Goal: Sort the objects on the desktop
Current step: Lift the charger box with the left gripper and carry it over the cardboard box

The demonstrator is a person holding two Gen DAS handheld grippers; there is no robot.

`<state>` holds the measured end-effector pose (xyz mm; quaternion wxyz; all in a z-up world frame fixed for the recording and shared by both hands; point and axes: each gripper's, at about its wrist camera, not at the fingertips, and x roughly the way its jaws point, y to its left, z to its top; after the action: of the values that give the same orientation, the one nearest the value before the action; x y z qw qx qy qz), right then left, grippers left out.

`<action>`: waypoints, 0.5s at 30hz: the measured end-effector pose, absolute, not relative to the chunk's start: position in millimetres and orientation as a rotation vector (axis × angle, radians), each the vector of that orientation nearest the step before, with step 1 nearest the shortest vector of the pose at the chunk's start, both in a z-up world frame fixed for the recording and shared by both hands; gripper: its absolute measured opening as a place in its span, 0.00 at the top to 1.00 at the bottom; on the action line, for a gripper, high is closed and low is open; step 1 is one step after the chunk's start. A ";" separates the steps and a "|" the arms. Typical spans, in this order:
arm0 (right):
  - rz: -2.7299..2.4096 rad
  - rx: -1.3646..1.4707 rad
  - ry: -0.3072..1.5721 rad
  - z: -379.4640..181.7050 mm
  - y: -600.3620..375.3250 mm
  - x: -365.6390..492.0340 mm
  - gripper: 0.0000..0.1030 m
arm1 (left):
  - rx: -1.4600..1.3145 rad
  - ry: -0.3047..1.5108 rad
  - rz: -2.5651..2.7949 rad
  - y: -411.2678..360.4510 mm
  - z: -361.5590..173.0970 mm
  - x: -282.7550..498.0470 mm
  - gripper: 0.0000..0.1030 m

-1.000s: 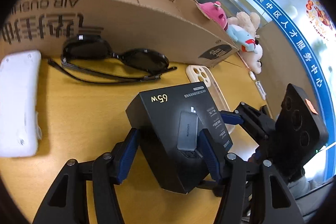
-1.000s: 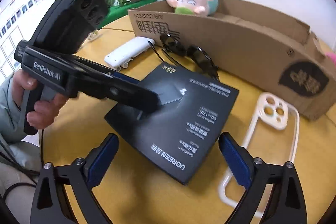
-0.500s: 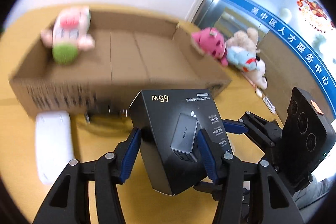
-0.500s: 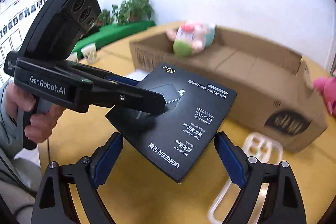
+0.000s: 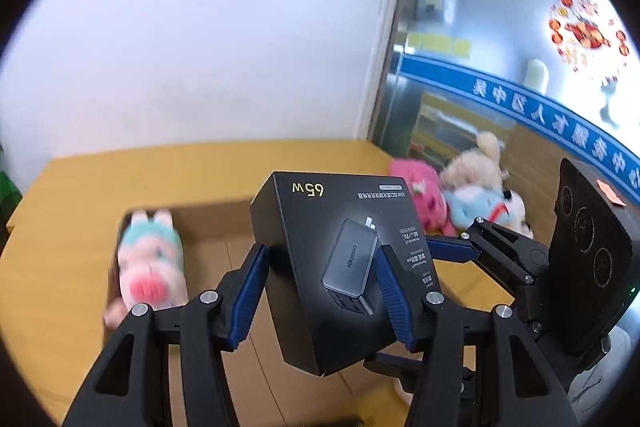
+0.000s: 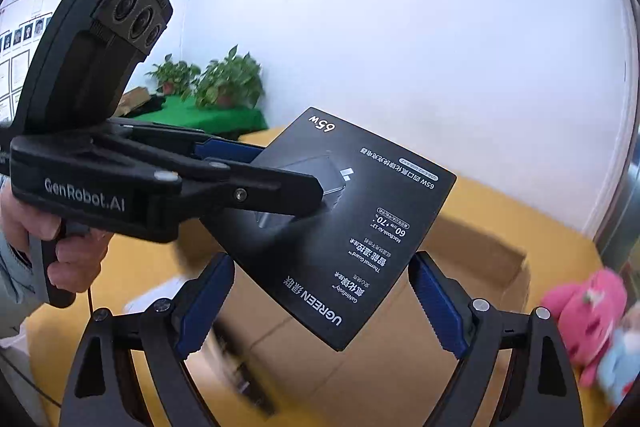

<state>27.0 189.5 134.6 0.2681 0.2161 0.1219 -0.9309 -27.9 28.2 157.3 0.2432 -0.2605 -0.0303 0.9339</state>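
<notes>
My left gripper [image 5: 320, 287] is shut on a black 65W charger box [image 5: 340, 259] and holds it in the air above the open cardboard box [image 5: 224, 227]. The charger box also shows in the right wrist view [image 6: 360, 235], with the left gripper [image 6: 288, 187] clamped on its left edge. My right gripper [image 6: 320, 303] is open and empty, just below the charger box, its fingers apart on either side. A pink pig plush [image 5: 150, 267] lies in the cardboard box at its left end.
The cardboard box [image 6: 480, 255] sits on a yellow table [image 5: 60, 227]. Pink, blue and beige plush toys [image 5: 460, 195] lie on the table to the right of the cardboard box, also in the right wrist view [image 6: 588, 315]. A white wall stands behind.
The left gripper has lifted the charger box off the table and carried it up over the cardboard box. The right gripper rose along with it, staying open.
</notes>
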 end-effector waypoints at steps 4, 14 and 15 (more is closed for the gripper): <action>-2.509 0.566 0.307 152.4 191.6 -23.3 0.14 | -0.711 -0.103 2.555 21.7 168.8 -82.7 0.47; -2.420 0.813 0.105 96.3 199.2 -168.2 0.14 | -1.006 -0.093 2.583 31.8 106.4 -208.4 0.47; -2.406 0.856 0.085 82.4 199.4 -182.7 0.14 | -1.058 -0.117 2.571 31.4 95.2 -220.7 0.47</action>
<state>-182.7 199.4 82.4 0.2890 0.3208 0.0317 -0.9014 -220.7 31.4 95.2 0.1785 -0.3739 -0.0413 0.9092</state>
